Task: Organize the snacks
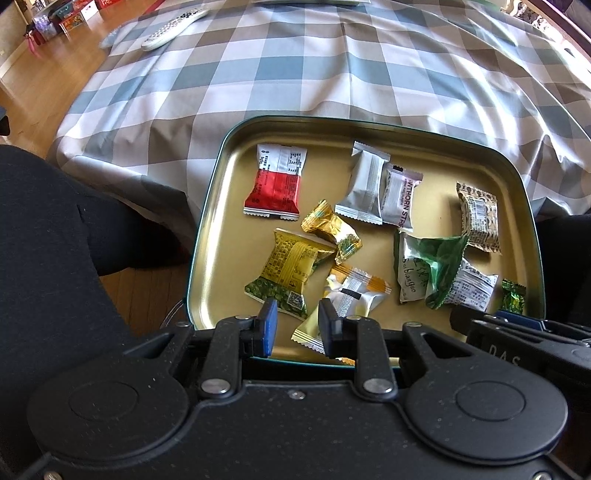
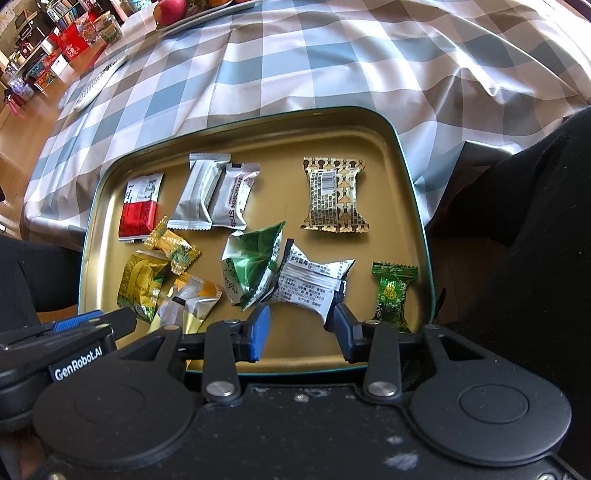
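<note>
Left wrist view: a shallow gold tin (image 1: 221, 206) sits at the near edge of the checked tabletop (image 1: 295, 74), with wrapped snacks loose inside. The left gripper (image 1: 293, 325) hangs over the tin's near rim, pointing steeply down, its jaws narrowly spread with nothing pinched between them. Just beyond its tips lie the yellow-green pack (image 1: 288, 273) and the white-orange pack (image 1: 354, 295), which overlap a pale packet (image 1: 308, 332) at the rim. A red pack (image 1: 275, 184) and a silver pack (image 1: 364, 184) lie at the far side. A remote (image 1: 173, 29) lies far left on the cloth.

Right wrist view: the right gripper (image 2: 301, 332) hovers over the tin's near right part, its jaws moderately spread and empty. The white printed pack (image 2: 314, 284) lies just past its tips, leaning on the crumpled green pack (image 2: 255, 266); the green candy (image 2: 391, 291) lies apart to the right, and the patterned brown pack (image 2: 334, 195) sits alone farther back.

Judgement: the step looks like choosing and picking one snack. To do it well, each gripper should take a pack that lies free, coming down across a crimped end or the narrow waist rather than the puffed middle, and lift it straight up so neighbours are not dragged. The white printed pack and the green candy seem the easiest for the right side.
</note>
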{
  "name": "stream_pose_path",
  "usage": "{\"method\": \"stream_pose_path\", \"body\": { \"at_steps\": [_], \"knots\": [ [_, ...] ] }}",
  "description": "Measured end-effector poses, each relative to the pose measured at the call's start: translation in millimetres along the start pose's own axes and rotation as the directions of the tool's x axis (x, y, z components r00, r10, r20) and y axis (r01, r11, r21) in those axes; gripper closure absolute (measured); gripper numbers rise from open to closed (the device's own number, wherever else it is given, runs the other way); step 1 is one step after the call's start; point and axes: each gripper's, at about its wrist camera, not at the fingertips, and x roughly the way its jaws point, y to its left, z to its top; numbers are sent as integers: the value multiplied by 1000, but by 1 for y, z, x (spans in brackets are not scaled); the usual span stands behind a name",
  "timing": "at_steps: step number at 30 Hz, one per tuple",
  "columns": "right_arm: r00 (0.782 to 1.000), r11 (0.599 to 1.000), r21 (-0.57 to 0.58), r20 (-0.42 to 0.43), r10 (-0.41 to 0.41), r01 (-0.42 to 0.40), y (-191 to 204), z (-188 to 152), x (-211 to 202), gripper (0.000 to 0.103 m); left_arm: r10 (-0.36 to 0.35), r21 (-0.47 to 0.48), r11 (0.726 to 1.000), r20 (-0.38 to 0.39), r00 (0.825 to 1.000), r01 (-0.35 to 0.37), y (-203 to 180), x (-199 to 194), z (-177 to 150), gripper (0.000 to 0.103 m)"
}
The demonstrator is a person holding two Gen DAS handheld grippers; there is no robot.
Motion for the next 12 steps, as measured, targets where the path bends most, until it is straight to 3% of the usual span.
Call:
{"method": "stream_pose_path", "body": {
  "at_steps": [12],
  "knots": [
    [1000, 1000, -4, -29, 5, -5, 2, 2, 8, 62, -1, -2, 1000, -12, 1000, 1, 1, 6, 2, 68]
  ]
}}
